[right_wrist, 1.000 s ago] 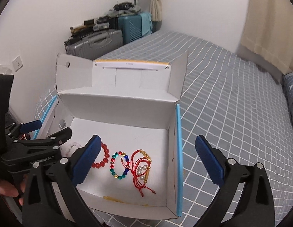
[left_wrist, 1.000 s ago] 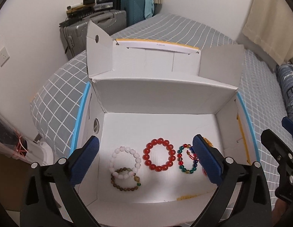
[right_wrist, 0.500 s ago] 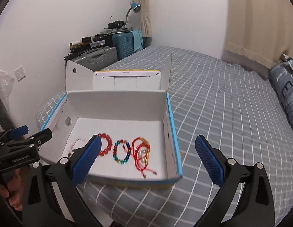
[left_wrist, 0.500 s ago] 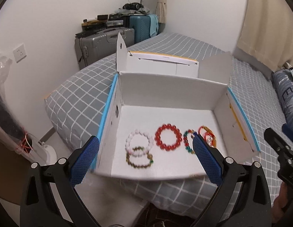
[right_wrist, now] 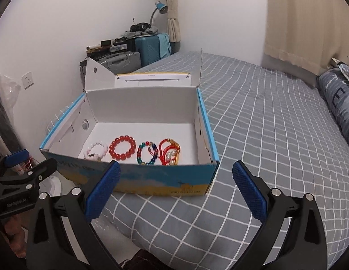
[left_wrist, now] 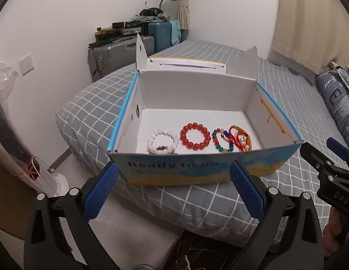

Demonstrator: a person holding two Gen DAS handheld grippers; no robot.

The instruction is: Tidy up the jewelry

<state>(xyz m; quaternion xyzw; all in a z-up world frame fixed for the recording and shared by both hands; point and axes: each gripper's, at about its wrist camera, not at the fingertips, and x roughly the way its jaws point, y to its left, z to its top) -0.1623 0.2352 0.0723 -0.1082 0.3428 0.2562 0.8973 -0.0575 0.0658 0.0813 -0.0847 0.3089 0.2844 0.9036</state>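
Both tongs have drawn back from the cardboard box [left_wrist: 197, 171] since a second ago, so its printed front wall now shows in both views where before only the inside was seen. The left tongs [left_wrist: 173, 190] hang released in front of that wall, holding nothing. The right tongs [right_wrist: 175, 190] are likewise spread wide and empty, before the box's front right corner. The box sits on the grey checked bed [right_wrist: 275, 123], lid flaps raised behind it. Inside the box, near its front wall, four bracelets lie in a row: a white bead bracelet [left_wrist: 162, 140] at the left, a red bead bracelet [left_wrist: 195, 136] beside it, then a multicoloured bead bracelet [left_wrist: 221, 140], and a red cord bracelet [left_wrist: 240, 137] overlapping that one at the right.
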